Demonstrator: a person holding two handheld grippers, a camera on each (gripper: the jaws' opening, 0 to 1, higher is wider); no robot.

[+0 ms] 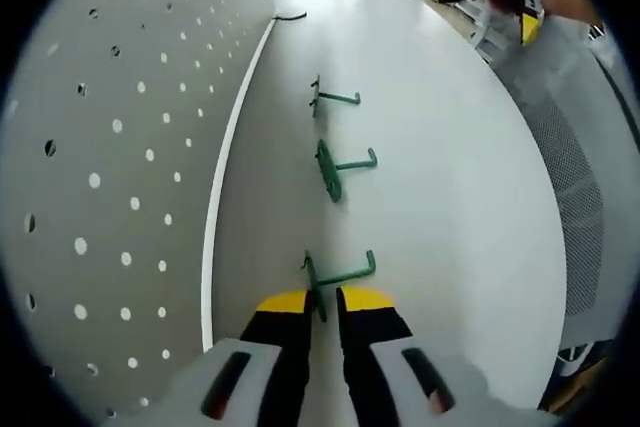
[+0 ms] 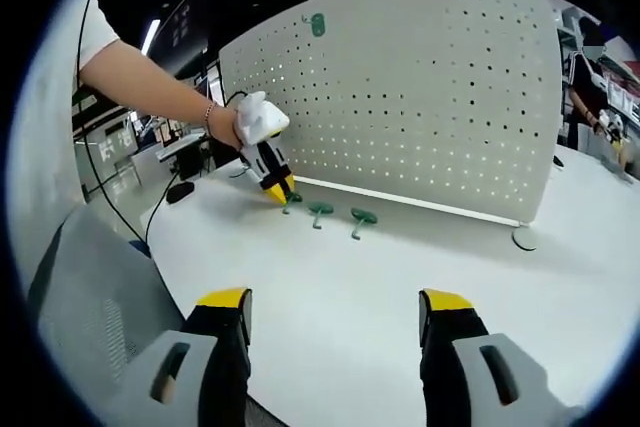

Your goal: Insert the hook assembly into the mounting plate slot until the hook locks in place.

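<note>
Three green hooks lie in a row on the white table beside the upright white pegboard (image 1: 110,147). The nearest hook (image 1: 338,275) has its flat base standing between my left gripper's (image 1: 325,303) yellow-tipped jaws, which are closed in on it. The middle hook (image 1: 332,167) and the far hook (image 1: 330,98) lie loose. In the right gripper view, a hand holds the left gripper (image 2: 282,193) down at that end hook (image 2: 293,199), beside the other two hooks (image 2: 320,211) (image 2: 361,217). Another green hook (image 2: 317,23) hangs high on the pegboard (image 2: 430,97). My right gripper (image 2: 335,305) is open and holds nothing.
A grey mesh chair back (image 2: 85,287) stands at the table's near left edge and also shows as mesh (image 1: 585,167). A black cable (image 1: 290,16) lies far along the board. The pegboard's round foot (image 2: 522,238) rests on the table. A person (image 2: 590,87) stands far right.
</note>
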